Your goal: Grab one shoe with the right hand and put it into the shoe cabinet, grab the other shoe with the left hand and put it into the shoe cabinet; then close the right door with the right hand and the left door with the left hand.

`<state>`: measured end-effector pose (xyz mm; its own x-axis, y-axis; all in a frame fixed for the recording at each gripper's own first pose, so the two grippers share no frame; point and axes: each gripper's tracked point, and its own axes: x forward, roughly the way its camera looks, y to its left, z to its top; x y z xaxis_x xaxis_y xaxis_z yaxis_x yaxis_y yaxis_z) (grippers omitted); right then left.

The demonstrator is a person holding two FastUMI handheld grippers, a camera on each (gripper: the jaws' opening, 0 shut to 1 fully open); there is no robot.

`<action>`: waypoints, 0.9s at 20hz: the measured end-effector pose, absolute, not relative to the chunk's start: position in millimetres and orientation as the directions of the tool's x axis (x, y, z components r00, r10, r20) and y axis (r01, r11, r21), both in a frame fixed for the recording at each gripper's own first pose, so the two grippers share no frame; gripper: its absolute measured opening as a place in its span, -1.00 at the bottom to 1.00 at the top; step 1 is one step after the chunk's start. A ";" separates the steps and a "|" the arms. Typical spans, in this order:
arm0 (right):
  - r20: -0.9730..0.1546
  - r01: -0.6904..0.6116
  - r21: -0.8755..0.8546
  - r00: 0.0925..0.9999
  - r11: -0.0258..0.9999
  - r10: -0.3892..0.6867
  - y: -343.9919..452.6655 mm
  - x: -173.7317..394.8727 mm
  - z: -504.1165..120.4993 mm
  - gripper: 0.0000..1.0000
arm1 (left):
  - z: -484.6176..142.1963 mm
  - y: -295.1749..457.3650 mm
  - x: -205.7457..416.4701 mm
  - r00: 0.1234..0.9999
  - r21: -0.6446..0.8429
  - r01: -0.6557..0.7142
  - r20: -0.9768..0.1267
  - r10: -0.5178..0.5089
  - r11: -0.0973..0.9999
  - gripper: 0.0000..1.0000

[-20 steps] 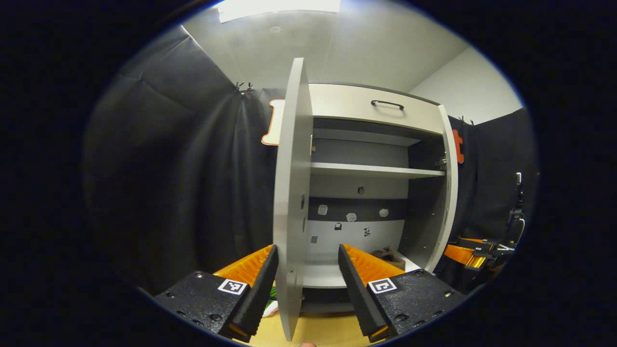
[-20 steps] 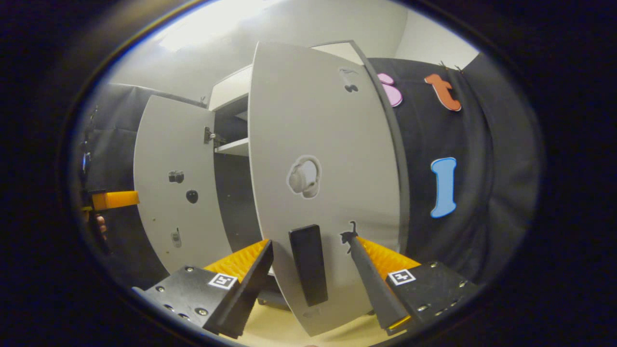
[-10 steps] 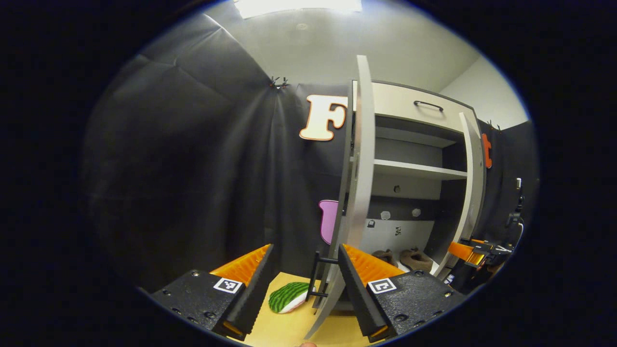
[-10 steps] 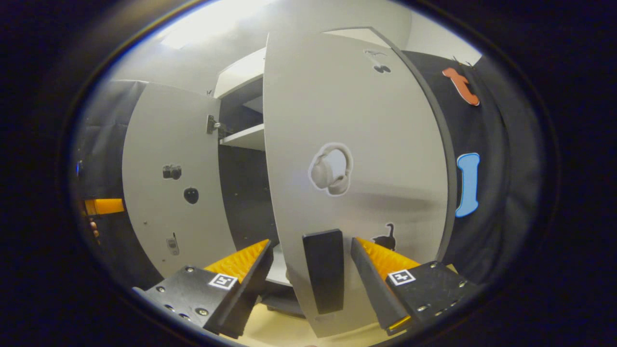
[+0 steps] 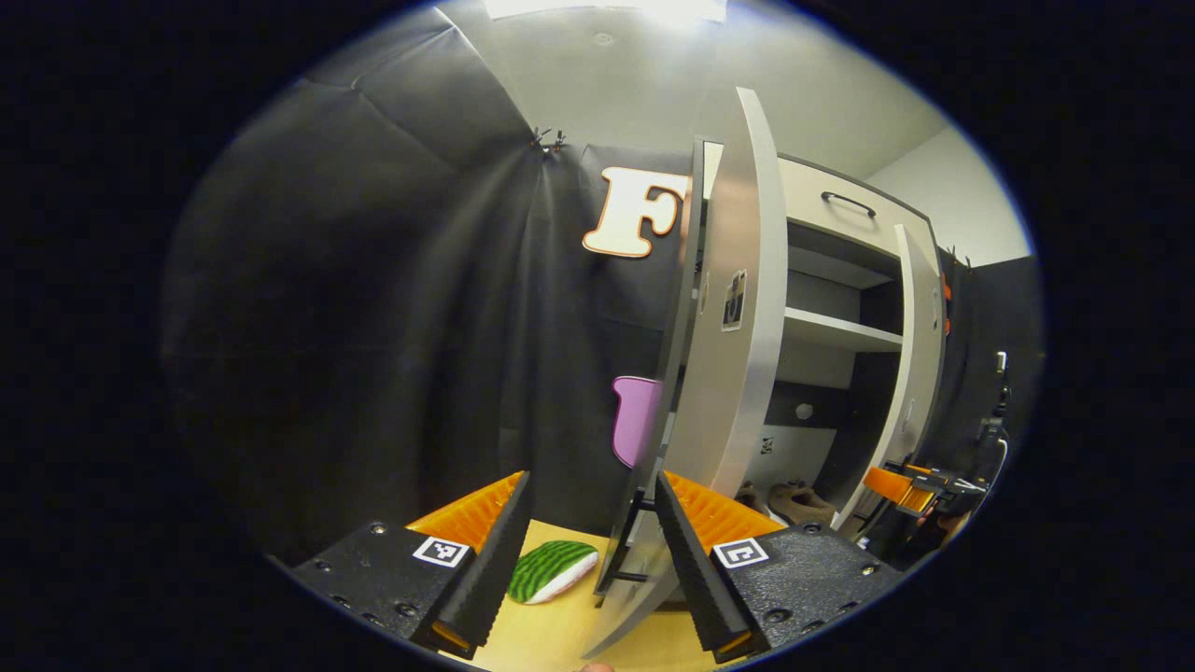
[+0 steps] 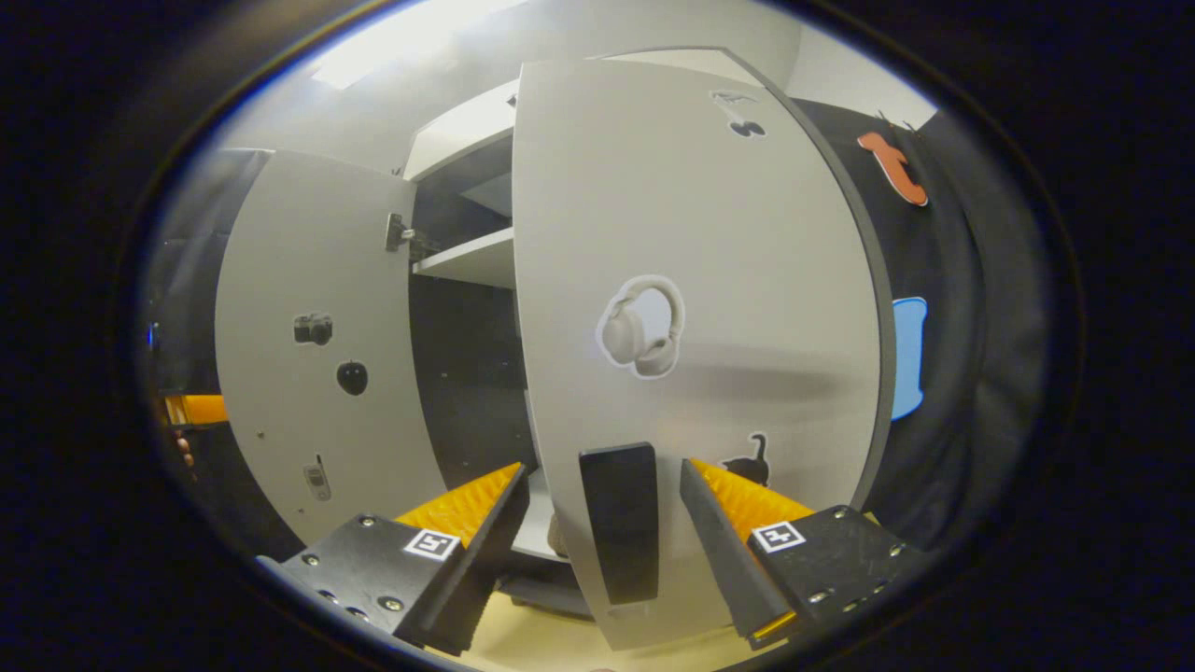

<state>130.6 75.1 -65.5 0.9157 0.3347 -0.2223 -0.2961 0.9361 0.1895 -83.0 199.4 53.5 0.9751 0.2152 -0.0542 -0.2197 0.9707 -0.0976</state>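
**Both doors of the shoe cabinet ajar, shoes inside**

The left door (image 5: pixel 724 373) stood upright, seen nearly edge-on, its handle (image 5: pixel 630 541) between the spread fingers of the left gripper (image 5: pixel 588 560). Two shoes (image 5: pixel 794 502) lay side by side on the shoe cabinet (image 5: pixel 840 215) floor. The right gripper (image 6: pixel 602 551), fingers apart, straddled the vertical handle (image 6: pixel 619 523) of the right door (image 6: pixel 700 280) without clamping it.
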 end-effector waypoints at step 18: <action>-0.219 -0.244 0.140 0.938 0.960 0.270 49.1 108.4 -66.6 0.96 | 44.3 130.6 -62.6 0.995 -0.131 0.053 -0.079 -0.063 0.990 0.56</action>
<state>108.4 49.1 -66.6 0.9377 0.2699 -0.2189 -0.2435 0.9597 0.1401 -62.6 130.6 44.3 0.9948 -0.0635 -0.0791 0.0527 0.9899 -0.1314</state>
